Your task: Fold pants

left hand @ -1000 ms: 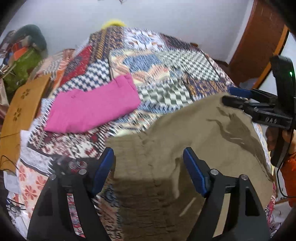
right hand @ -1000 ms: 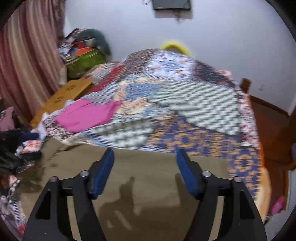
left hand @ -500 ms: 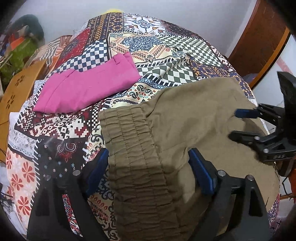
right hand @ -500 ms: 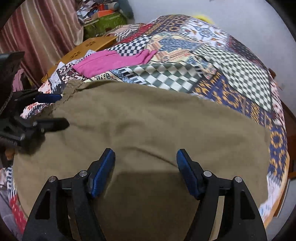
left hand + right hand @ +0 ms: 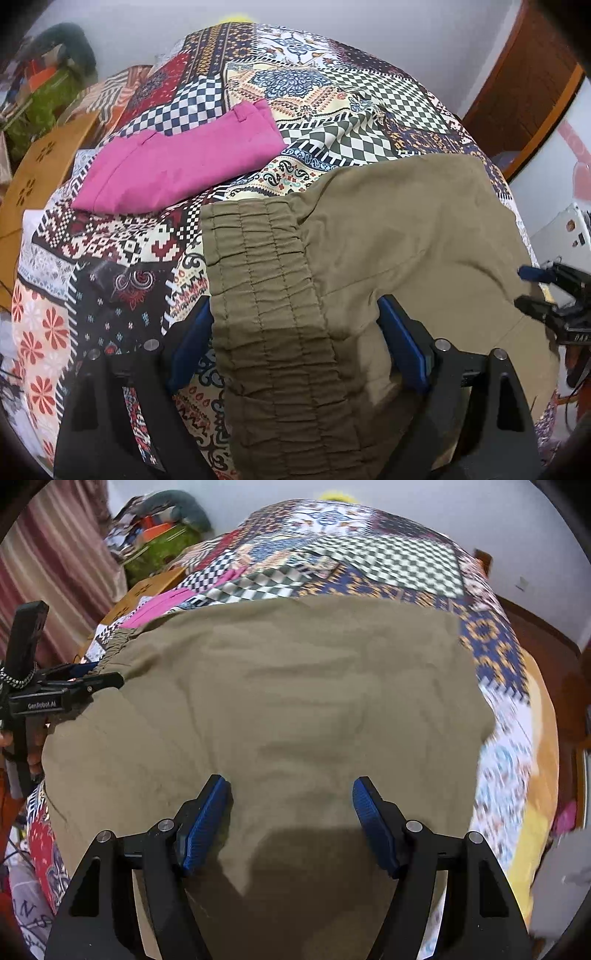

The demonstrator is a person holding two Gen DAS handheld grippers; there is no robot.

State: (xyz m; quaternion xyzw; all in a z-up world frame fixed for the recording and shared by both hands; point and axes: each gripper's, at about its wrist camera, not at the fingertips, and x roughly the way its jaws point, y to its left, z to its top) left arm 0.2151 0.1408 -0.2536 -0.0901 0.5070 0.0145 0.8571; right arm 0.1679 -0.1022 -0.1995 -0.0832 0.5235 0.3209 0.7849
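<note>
Olive pants (image 5: 399, 236) lie spread on the patchwork bed, with the gathered elastic waistband (image 5: 266, 288) at their left end. My left gripper (image 5: 295, 345) hovers over that waistband with its jaws wide apart. The band lies between the blue pads (image 5: 404, 350), and nothing is pinched. In the right wrist view the olive pants (image 5: 295, 686) fill the middle. My right gripper (image 5: 291, 821) stands open just above the flat cloth. The right gripper (image 5: 535, 291) also shows at the left wrist view's right edge. The left gripper (image 5: 92, 681) sits at the pants' left end.
A folded pink garment (image 5: 177, 166) lies farther back on the bedspread (image 5: 332, 85). A tan perforated board (image 5: 40, 173) and a cluttered green pile (image 5: 44, 96) stand left of the bed. A curtain (image 5: 48, 565) hangs at left. Brown woodwork (image 5: 528, 81) is at the right. The bed's edge (image 5: 532, 775) drops off right.
The pants went from a blurred, moving sheet to lying flat. My left gripper sank over the waistband and its jaws spread wider. My right gripper moved down and toward the near edge of the cloth.
</note>
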